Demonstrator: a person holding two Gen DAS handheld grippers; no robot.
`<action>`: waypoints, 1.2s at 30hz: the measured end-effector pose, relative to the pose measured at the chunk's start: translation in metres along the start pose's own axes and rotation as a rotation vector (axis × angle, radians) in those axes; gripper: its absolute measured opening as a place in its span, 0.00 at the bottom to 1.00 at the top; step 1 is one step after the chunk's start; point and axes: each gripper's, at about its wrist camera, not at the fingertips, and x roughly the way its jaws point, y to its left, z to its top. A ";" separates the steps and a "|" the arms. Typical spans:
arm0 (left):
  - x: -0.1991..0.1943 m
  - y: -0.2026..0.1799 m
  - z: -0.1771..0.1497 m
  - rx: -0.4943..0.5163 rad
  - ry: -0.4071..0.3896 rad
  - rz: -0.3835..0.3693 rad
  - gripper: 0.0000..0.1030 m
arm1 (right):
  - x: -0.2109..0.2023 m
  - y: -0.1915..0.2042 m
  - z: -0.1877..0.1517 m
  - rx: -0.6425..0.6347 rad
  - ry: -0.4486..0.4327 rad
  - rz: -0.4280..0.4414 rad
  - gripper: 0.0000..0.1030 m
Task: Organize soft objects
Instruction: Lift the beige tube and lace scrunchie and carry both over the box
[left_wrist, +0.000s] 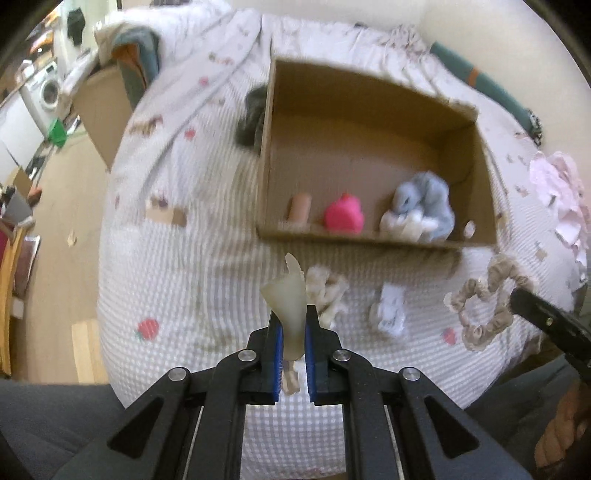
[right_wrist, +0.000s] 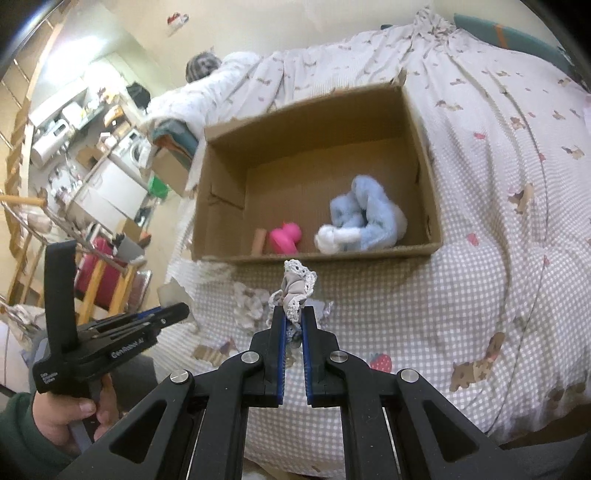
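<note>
Left wrist view: the left gripper pinches a pale translucent piece above the bedspread, just short of the box. The right gripper clamps a lace-trimmed scrunchie before the box's near wall; inside lie a pink toy and a blue plush.

Both wrist views look down, close, at the cardboard box from its near side; both share its interior.

Pink toy, blue plush in cardboard box
</note>
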 end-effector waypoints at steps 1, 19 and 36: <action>-0.005 -0.003 0.006 -0.001 -0.015 -0.010 0.09 | -0.005 -0.001 0.002 0.000 -0.014 0.003 0.09; -0.022 -0.027 0.068 0.079 -0.080 -0.030 0.09 | -0.044 0.007 0.068 -0.009 -0.152 0.052 0.09; 0.029 -0.052 0.119 0.188 -0.125 0.018 0.09 | 0.022 -0.041 0.106 0.063 -0.118 -0.021 0.09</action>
